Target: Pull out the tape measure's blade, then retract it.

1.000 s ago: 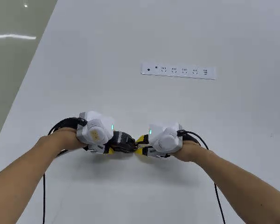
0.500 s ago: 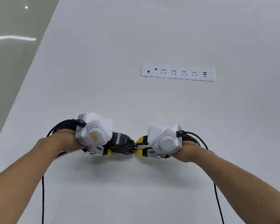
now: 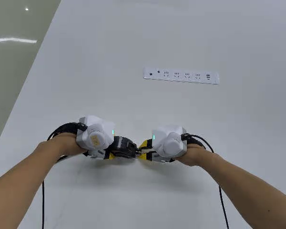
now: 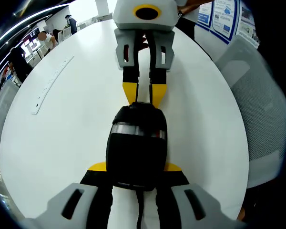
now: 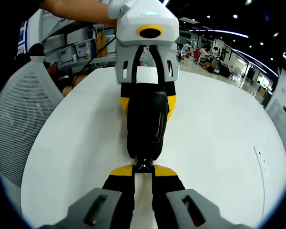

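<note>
Tape measure (image 4: 137,152) sits clamped in the left hand-held gripper (image 4: 136,168); the right hand-held gripper (image 5: 143,172) pinches its hook (image 5: 143,163). That thin pinch could slip, letting it snap back.

1. A big white table (image 3: 109,57) covers most of the head view.
2. A long white power strip (image 3: 181,76) lies flat on it, upper middle.
3. Shiny floor (image 3: 14,62) shows at the upper left.
4. A grey mesh chair (image 5: 16,114) sits left in the right gripper view.
</note>
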A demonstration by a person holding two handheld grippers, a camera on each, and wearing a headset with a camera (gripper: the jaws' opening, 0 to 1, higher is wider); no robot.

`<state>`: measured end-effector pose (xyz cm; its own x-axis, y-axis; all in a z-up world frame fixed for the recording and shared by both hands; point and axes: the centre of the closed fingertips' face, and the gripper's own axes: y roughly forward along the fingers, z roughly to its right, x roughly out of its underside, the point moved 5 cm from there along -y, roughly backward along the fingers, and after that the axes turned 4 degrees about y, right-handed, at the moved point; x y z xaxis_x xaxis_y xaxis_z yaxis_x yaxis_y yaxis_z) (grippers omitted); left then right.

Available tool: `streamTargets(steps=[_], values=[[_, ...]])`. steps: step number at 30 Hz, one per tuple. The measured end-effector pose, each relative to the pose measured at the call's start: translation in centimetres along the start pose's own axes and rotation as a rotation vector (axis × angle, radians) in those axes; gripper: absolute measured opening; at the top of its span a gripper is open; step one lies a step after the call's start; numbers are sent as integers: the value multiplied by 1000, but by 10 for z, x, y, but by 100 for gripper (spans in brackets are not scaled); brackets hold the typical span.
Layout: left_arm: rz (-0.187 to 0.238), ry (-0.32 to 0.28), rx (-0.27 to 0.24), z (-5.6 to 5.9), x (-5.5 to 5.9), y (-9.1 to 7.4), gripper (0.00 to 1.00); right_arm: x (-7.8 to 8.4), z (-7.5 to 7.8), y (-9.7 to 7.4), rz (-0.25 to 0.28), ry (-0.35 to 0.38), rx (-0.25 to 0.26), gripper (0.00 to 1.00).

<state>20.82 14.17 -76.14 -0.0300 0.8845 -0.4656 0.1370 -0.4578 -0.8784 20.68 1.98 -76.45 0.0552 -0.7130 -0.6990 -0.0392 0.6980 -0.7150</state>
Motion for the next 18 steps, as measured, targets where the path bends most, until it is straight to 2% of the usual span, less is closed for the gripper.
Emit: streamTargets(steps=[18], values=[[-4, 2, 0, -1, 1, 0, 30, 4, 1, -7, -4, 2, -7, 12]])
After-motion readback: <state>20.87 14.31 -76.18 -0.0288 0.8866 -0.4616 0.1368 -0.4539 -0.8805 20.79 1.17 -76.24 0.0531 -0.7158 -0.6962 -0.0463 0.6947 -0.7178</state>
